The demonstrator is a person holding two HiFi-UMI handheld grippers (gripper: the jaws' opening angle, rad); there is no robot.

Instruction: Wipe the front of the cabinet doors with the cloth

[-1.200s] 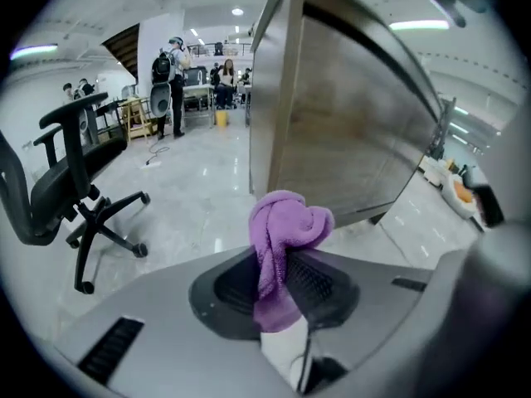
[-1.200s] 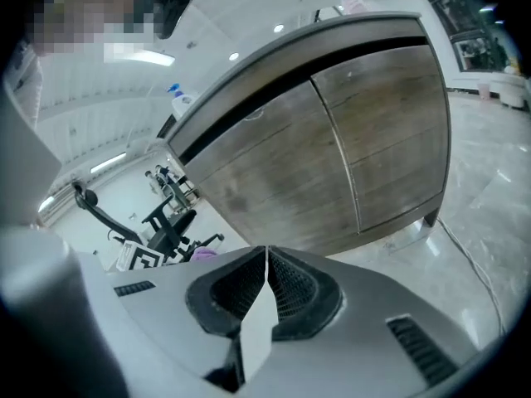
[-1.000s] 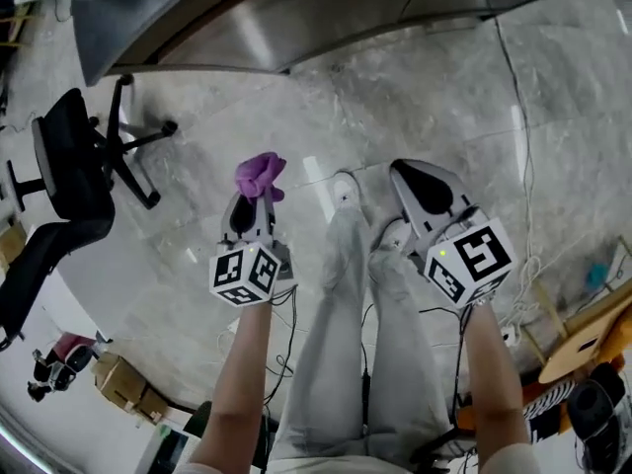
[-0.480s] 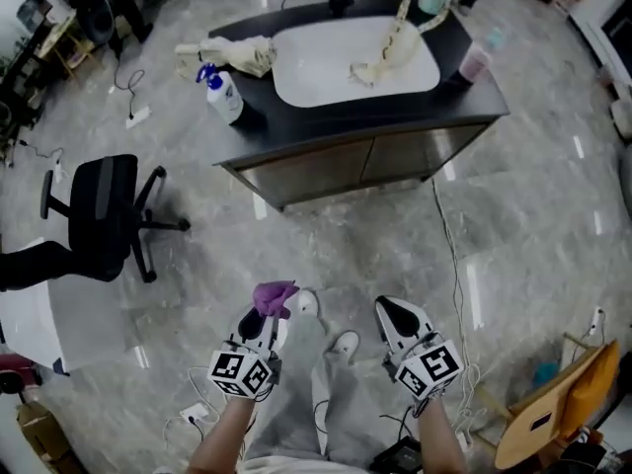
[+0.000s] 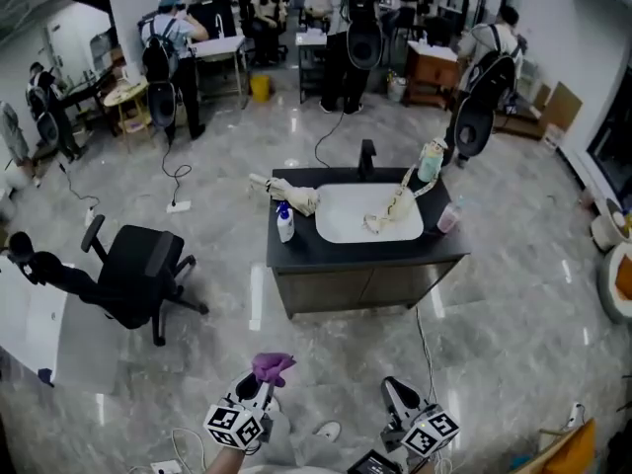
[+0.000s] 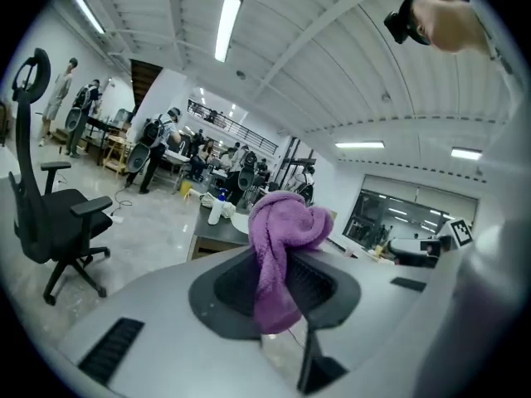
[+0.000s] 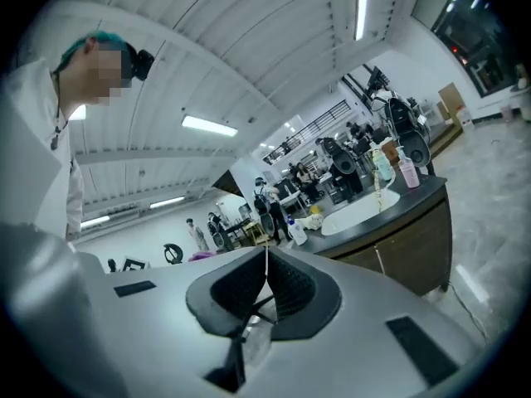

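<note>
A bunched purple cloth (image 5: pixel 272 367) sticks up out of my left gripper (image 5: pixel 253 391), which is shut on it at the bottom of the head view. The same cloth (image 6: pixel 278 255) fills the jaws in the left gripper view. My right gripper (image 5: pixel 396 397) is beside it, shut with nothing between its jaws (image 7: pixel 265 282). A dark vanity with brown cabinet doors (image 5: pixel 365 287) stands well ahead across the floor, far from both grippers. Its doors (image 7: pixel 406 251) also show in the right gripper view.
On the vanity top sit a white sink (image 5: pixel 367 213), a spray bottle (image 5: pixel 284 223), a crumpled beige cloth (image 5: pixel 286 192) and a pink cup (image 5: pixel 446 219). A black office chair (image 5: pixel 138 279) stands left. A cable (image 5: pixel 427 349) trails over the floor. People stand at desks behind.
The head view has swung up from the floor and my legs to the whole vanity and room. Both grippers now sit at the bottom edge, the left still shut on the cloth.
</note>
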